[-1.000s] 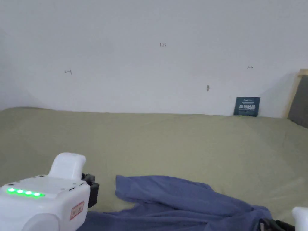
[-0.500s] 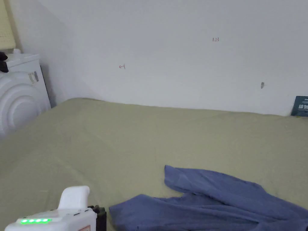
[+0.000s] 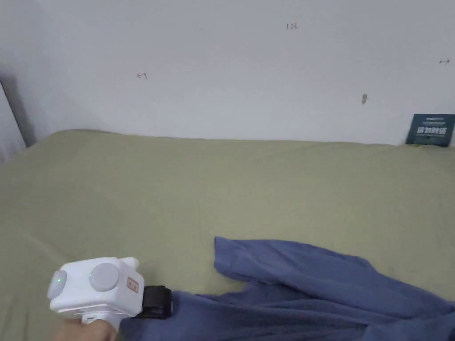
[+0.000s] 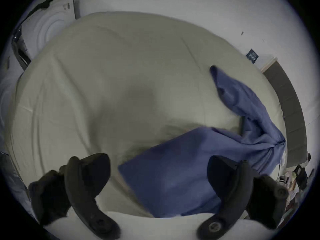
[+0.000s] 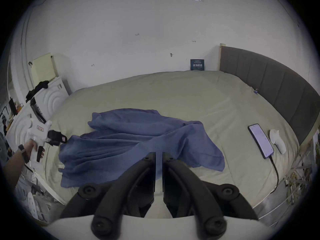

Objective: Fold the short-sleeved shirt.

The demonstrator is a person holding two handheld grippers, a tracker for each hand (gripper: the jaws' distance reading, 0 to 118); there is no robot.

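Right gripper [image 5: 159,154], lower centre: jaws nearly closed, pinching shirt [image 5: 138,143] fabric. Left gripper [image 4: 158,165]: jaws wide apart, empty, at shirt's left edge. Shirt rumpled, long axis left-right on bed [image 5: 199,94]; collar and sleeves indistinct.

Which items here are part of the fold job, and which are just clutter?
Job: blue shirt; left gripper, open beside the shirt's corner; right gripper, jaws nearly closed, with blue cloth in the gap.

Lying about: phone, white object beside it, dark card at the wall.
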